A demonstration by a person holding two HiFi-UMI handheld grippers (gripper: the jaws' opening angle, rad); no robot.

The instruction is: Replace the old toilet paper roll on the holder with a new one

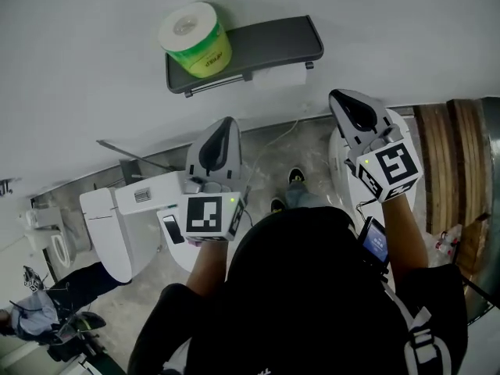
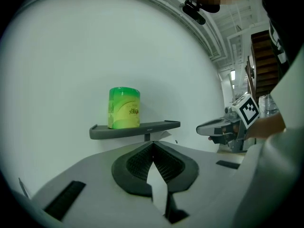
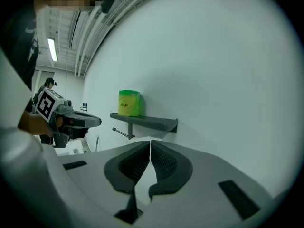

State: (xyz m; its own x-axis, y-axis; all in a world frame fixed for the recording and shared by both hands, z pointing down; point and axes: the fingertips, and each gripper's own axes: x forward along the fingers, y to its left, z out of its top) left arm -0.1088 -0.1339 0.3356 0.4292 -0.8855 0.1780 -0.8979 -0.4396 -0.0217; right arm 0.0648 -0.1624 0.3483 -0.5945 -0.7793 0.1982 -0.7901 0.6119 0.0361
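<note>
A new toilet paper roll in green wrapping [image 1: 195,39] [image 2: 124,108] [image 3: 128,103] stands on the left end of a dark grey wall shelf [image 1: 273,41] [image 2: 156,126] [image 3: 152,121]. Under the shelf runs a holder bar [image 3: 121,132], and white paper of the old roll [image 1: 279,76] shows below the shelf's right part. My left gripper [image 1: 224,123] [image 2: 153,144] is below the shelf and apart from it, shut with nothing between its jaws. My right gripper [image 1: 337,96] [image 3: 150,141] is to the right, just under the shelf's right end, also shut and empty.
A white toilet with an open lid [image 1: 117,217] stands at lower left and another [image 1: 340,158] under the right gripper. Wooden boards [image 1: 453,155] line the right side. A person [image 1: 39,315] crouches at bottom left. My shoes [image 1: 295,176] stand on the grey floor.
</note>
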